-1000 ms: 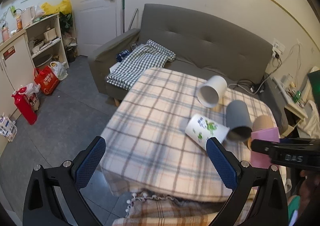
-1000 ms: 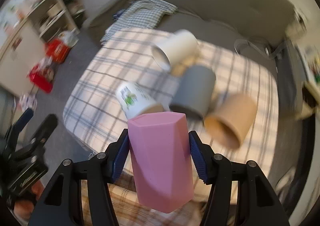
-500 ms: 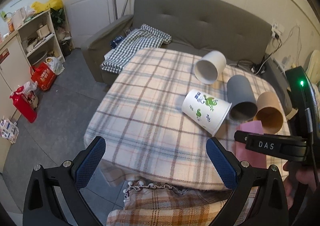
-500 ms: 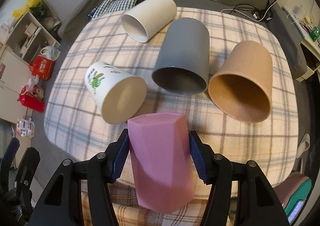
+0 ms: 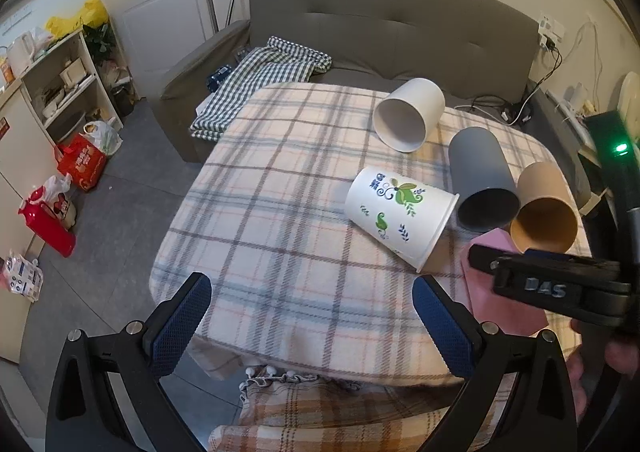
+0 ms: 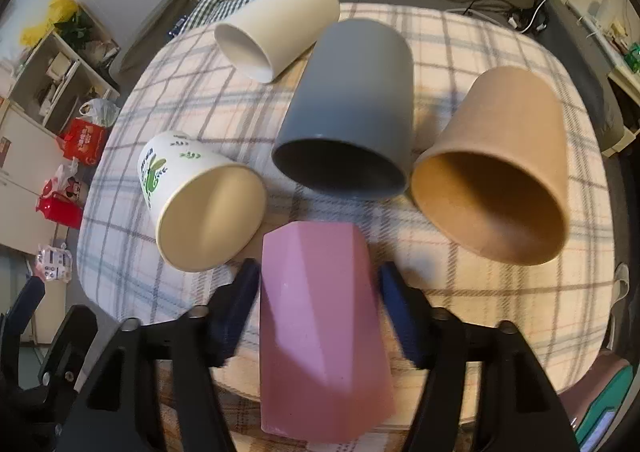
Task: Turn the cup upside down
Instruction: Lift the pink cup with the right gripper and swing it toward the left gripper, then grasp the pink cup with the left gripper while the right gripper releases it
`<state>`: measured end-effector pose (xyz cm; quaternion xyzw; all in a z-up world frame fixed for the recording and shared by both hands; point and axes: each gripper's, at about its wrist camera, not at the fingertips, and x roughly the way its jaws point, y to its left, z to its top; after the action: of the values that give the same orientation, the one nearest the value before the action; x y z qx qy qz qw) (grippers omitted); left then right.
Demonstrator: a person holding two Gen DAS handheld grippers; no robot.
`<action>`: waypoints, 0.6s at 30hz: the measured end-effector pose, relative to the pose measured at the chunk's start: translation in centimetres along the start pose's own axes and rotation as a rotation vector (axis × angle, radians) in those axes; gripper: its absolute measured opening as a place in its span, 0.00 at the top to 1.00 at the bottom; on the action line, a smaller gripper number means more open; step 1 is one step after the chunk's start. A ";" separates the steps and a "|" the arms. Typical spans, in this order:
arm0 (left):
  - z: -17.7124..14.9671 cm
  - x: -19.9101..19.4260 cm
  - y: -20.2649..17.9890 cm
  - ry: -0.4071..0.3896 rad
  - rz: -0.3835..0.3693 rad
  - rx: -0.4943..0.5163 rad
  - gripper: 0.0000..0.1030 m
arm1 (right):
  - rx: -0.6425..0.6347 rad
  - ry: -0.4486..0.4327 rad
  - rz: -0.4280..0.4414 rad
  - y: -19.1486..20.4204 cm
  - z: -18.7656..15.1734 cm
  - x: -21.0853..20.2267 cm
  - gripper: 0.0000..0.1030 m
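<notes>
Pink cup [image 6: 320, 316] sits between the right gripper [image 6: 316, 292] pads at the table's [image 5: 280, 252] near right edge, long axis pointing away along the fingers, though whether they clamp it is unclear, while the left gripper [image 5: 308, 316] hangs open, nothing between its fingers.

Four tipped cups [image 6: 348, 111] crowd table's [image 5: 280, 252] right, left half open

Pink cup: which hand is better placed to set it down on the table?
Right. The right tool grips the pink cup between its pads, just above the table. The left tool is open and empty, off to one side of the cup.
</notes>
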<state>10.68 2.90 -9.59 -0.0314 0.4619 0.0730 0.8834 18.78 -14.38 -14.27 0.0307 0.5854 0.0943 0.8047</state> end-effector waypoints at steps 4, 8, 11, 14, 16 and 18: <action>0.5 -0.7 -1.1 -0.011 -0.005 0.014 0.00 | -0.001 -0.060 0.018 -0.8 0.1 -2.6 0.23; 0.9 -1.7 -2.7 -0.019 -0.038 0.034 0.00 | -0.026 -0.112 -0.004 -2.3 -0.2 -5.8 0.20; 1.4 -2.1 -4.3 -0.012 -0.063 0.053 0.00 | -0.041 -0.140 -0.054 -3.8 -0.8 -7.5 0.19; 1.8 -2.4 -6.2 -0.010 -0.082 0.074 0.00 | -0.041 -0.145 -0.095 -5.8 -1.7 -8.5 0.18; 1.9 -2.3 -7.5 -0.004 -0.097 0.091 0.00 | -0.038 -0.157 -0.124 -7.1 -2.3 -9.0 0.18; 2.0 -2.0 -8.8 0.016 -0.099 0.107 0.00 | -0.024 -0.161 -0.143 -8.6 -2.8 -9.3 0.18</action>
<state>12.60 -5.77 -6.90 -0.0075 0.4701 0.0039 0.8826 14.31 -24.71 -7.79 -0.0134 0.5185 0.0409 0.8540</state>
